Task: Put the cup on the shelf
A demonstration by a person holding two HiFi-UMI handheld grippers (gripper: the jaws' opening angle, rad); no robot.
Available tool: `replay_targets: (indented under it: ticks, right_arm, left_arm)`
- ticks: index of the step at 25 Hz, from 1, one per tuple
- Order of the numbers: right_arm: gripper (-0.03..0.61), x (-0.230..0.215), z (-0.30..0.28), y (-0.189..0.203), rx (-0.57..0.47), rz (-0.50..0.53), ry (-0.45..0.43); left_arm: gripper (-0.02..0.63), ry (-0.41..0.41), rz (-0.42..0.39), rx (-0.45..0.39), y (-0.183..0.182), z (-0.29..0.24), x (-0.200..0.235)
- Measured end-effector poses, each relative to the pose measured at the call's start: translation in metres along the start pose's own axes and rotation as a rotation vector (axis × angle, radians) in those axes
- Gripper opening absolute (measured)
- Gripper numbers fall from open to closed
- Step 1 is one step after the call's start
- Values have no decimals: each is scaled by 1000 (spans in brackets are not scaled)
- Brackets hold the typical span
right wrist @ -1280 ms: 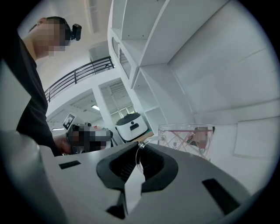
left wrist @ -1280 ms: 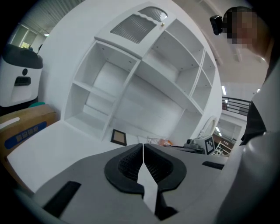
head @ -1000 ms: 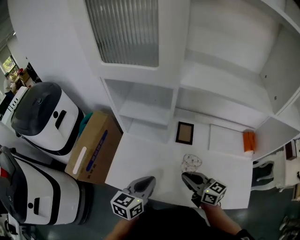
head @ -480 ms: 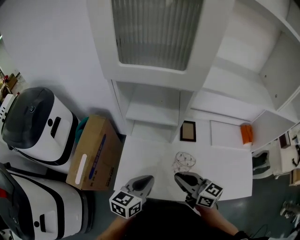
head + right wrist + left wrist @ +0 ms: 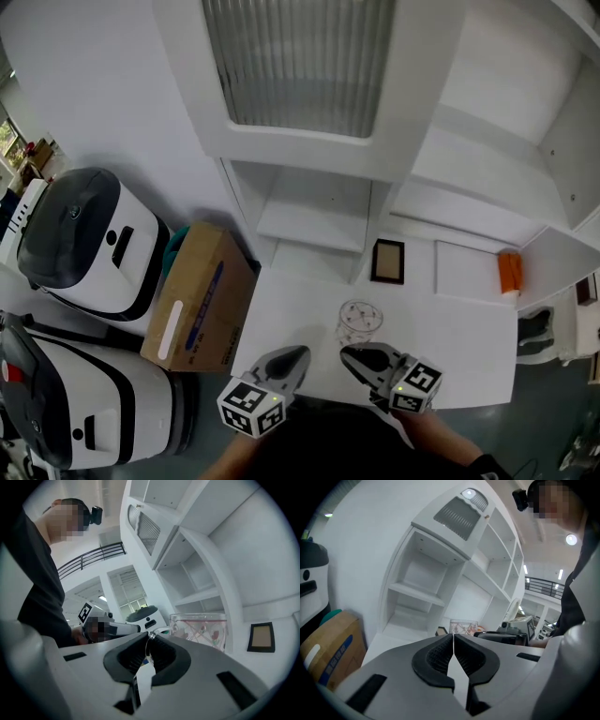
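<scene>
A clear glass cup (image 5: 360,321) with a pink pattern is above the white table (image 5: 469,349), in front of the shelf unit (image 5: 309,211). My right gripper (image 5: 348,356) is shut on the cup's clear handle (image 5: 158,631), and the cup body (image 5: 201,630) stands just past its jaws. My left gripper (image 5: 298,354) hovers at the table's near edge, left of the cup, shut with nothing between its jaws. In the left gripper view the cup (image 5: 463,626) shows beyond the shut jaws, beside the right gripper (image 5: 506,636).
A small dark picture frame (image 5: 388,262) and an orange object (image 5: 510,272) stand at the back of the table. Open white shelf compartments rise behind. A cardboard box (image 5: 197,298) and two white-and-black machines (image 5: 84,239) are on the floor at the left.
The right gripper has carried the cup to the left, away from the picture frame and toward the open shelf compartments. The left gripper has stayed near the table's front edge.
</scene>
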State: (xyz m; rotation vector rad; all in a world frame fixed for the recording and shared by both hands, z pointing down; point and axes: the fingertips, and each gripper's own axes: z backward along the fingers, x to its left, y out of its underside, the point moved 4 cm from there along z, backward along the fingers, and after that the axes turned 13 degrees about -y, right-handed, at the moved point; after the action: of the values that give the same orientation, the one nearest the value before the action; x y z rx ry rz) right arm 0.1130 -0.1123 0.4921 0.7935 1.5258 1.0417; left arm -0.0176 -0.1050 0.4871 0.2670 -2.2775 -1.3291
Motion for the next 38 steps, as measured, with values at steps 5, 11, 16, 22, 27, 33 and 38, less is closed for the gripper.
replay_targets:
  ticks: [5,11,16,22,27,33,38]
  right_arm:
    - [23,-3,-10,-2,1,1,45]
    - [23,-9,-49,-19,-102,-2,167]
    - [23,-7,-102,-41,-98,61,159]
    - [23,-9,-143,-81,-165,123,186]
    - [23,-13,-165,-108,-135,193,168]
    - [23,-27,-167,-124,-83,209,161]
    - [23,-49,-170,-146,-65,234,150]
  left_arm:
    - [18,9,15,-1,-2,4,30]
    - [18,96,-53,-18,-34,5,76]
    - [18,158,-85,-21,-50,5,111]
    - [18,223,-136,-17,-69,10,142]
    - [18,259,-139,-23,-76,-1,153]
    - [18,283,-90,-66,-77,-5,147]
    - [18,218,-36,-82,-74,0,167]
